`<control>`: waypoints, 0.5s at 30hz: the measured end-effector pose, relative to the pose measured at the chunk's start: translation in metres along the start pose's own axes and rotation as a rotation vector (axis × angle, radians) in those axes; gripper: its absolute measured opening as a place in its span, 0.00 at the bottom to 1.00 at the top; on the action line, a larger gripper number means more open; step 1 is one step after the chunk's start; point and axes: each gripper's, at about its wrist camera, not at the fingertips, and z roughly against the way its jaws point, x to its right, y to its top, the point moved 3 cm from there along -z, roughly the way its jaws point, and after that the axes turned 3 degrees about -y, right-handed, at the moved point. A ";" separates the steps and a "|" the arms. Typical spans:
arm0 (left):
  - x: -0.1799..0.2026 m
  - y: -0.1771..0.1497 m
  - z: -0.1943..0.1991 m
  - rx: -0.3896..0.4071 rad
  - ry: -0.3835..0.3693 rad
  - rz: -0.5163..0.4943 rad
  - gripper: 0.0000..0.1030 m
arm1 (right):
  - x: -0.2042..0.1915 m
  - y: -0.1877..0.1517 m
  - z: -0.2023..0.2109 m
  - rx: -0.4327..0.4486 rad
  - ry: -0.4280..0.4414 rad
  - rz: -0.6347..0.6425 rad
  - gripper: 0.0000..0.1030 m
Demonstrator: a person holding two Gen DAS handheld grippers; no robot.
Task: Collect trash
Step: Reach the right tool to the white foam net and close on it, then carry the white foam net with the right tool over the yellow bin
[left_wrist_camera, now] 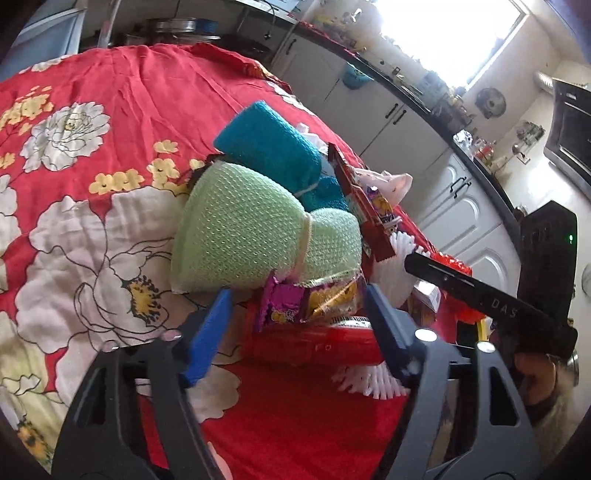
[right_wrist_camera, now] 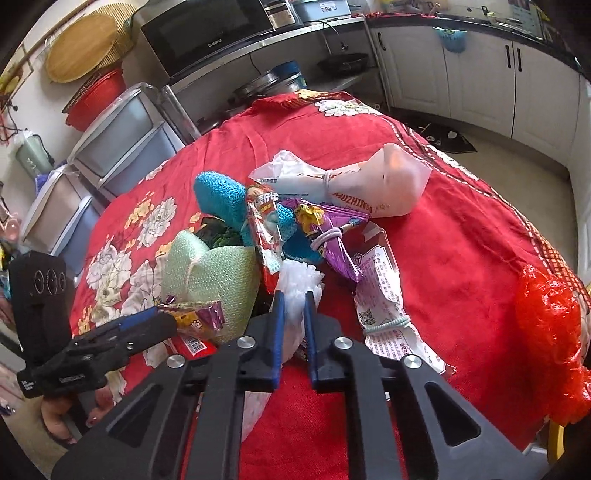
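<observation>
Kitchen table under a red floral cloth (right_wrist_camera: 443,240), heaped with bundled trash. Nearest, right gripper (right_wrist_camera: 294,295) pinched shut on a white frilly wrapper (right_wrist_camera: 301,280); left gripper (left_wrist_camera: 299,299) with jaws spread either side of a purple-and-yellow snack wrapper (left_wrist_camera: 295,302), contact unclear. Beyond, a pale green mesh bundle (left_wrist_camera: 251,225), a teal mesh bundle (left_wrist_camera: 273,147), farther off a tied white bag (right_wrist_camera: 373,184); white cabinets (right_wrist_camera: 480,77) behind.

A home kitchen: white cabinets (right_wrist_camera: 476,74), a microwave (right_wrist_camera: 207,33), a cloth-covered table (right_wrist_camera: 443,236).
</observation>
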 end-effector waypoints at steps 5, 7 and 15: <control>0.005 0.000 -0.004 -0.009 0.016 -0.022 0.42 | 0.000 -0.002 0.007 0.020 0.008 -0.006 0.08; 0.007 0.000 -0.003 -0.004 0.018 -0.035 0.40 | -0.001 -0.003 0.011 0.033 0.001 -0.001 0.08; 0.019 0.003 0.006 0.019 0.030 -0.109 0.22 | 0.002 -0.006 0.034 0.088 -0.002 -0.010 0.07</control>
